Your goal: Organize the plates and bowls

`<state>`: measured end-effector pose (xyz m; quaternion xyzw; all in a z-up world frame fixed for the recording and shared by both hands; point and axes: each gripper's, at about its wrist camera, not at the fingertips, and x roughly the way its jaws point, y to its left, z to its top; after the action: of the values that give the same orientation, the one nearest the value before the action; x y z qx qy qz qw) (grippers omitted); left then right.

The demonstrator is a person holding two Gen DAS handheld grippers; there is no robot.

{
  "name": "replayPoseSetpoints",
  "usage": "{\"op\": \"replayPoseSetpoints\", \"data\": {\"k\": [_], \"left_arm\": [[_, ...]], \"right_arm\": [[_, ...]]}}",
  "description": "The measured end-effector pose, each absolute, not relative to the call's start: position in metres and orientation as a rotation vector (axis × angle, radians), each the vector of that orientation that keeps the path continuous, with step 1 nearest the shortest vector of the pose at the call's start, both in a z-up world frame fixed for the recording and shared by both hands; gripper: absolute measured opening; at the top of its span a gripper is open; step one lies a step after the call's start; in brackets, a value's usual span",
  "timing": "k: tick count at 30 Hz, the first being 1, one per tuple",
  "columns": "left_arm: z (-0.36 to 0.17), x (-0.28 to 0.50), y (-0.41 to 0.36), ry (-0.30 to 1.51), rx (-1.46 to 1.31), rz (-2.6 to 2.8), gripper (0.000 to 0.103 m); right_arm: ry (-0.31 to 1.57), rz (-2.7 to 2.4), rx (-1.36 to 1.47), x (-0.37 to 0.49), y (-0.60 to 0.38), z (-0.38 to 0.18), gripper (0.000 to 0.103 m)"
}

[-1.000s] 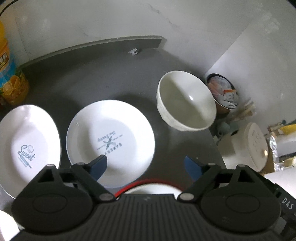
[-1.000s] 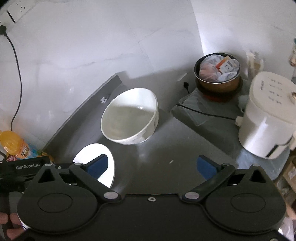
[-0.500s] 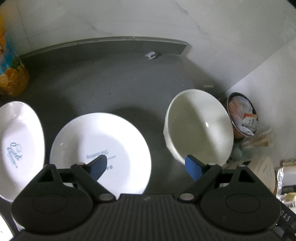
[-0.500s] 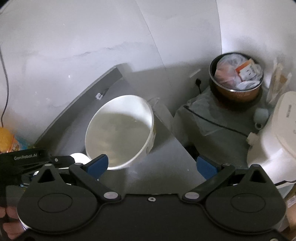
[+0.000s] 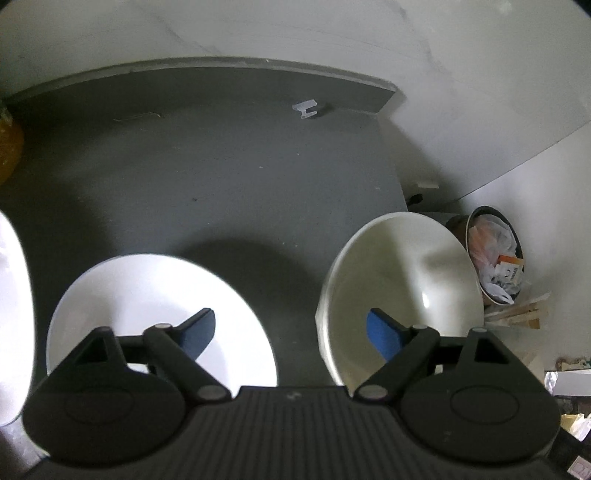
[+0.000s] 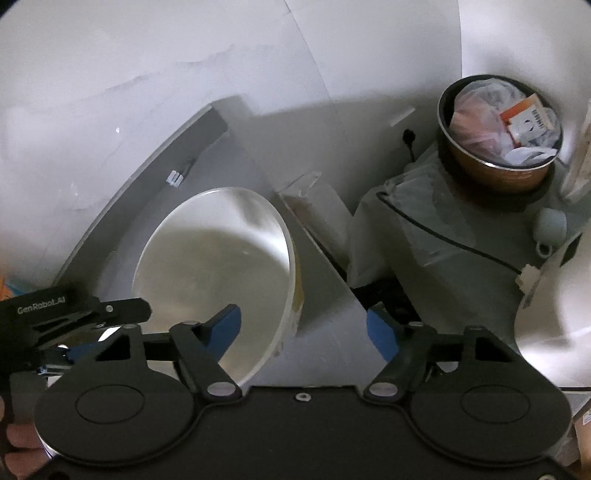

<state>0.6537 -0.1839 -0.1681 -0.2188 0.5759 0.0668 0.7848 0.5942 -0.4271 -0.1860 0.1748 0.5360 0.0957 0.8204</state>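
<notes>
In the left wrist view, the left tongs (image 5: 291,328) stood with the blue tips wide apart and held nothing. The white bowl (image 5: 402,288) lay to the right of their middle, on the right edge of the grey table (image 5: 221,173), with its mouth turned up; the right tip was in front of the bowl's inside and the near rim fell between the two tips. The white plate (image 5: 147,295) lay flat on the left, behind the left tip, and a second plate (image 5: 13,314) was cut off at the left border. A white wall (image 5: 295,26) closed the far side of the table.

In the right wrist view, the right tongs (image 6: 303,328) were also apart and empty. The bowl (image 6: 218,273) was to their left and a little ahead, its right wall just inside the gap. Both tongs seemed about equally near; the bowl is round, so no long axis matters. Beyond the table edge, lower, stood a pot of rubbish (image 6: 498,136) and a black cable (image 6: 443,236).
</notes>
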Motion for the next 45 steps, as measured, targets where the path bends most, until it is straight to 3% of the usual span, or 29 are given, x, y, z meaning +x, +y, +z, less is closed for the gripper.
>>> {"op": "replayPoseSetpoints", "data": {"k": [3, 7, 8, 10, 11, 13, 15, 45], "left_arm": [[-0.171, 0.659, -0.188, 1.232, -0.473, 0.136, 0.078], [-0.177, 0.665, -0.192, 1.270, -0.472, 0.131, 0.044], [-0.181, 0.667, -0.192, 1.297, -0.486, 0.134, 0.031], [-0.185, 0.668, -0.188, 1.307, -0.540, 0.145, 0.020], [-0.185, 0.669, -0.189, 1.297, -0.529, 0.143, 0.018], [-0.185, 0.668, -0.193, 1.279, -0.498, 0.128, 0.013], [-0.185, 0.666, -0.195, 1.270, -0.513, 0.111, 0.006], [-0.103, 0.580, -0.180, 1.150, -0.479, -0.044, 0.004]], "right_arm": [[1.159, 0.206, 0.376, 0.603, -0.425, -0.191, 0.063], [1.166, 0.217, 0.356, 0.611, -0.420, -0.194, 0.061], [1.168, 0.219, 0.352, 0.613, -0.419, -0.195, 0.055], [1.180, 0.227, 0.364, 0.615, -0.419, -0.200, 0.039], [1.189, 0.230, 0.377, 0.616, -0.420, -0.203, 0.023], [1.181, 0.252, 0.391, 0.615, -0.420, -0.205, 0.016], [1.169, 0.251, 0.364, 0.614, -0.416, -0.204, 0.015], [0.970, 0.171, 0.437, 0.513, -0.409, -0.113, 0.016]]}}
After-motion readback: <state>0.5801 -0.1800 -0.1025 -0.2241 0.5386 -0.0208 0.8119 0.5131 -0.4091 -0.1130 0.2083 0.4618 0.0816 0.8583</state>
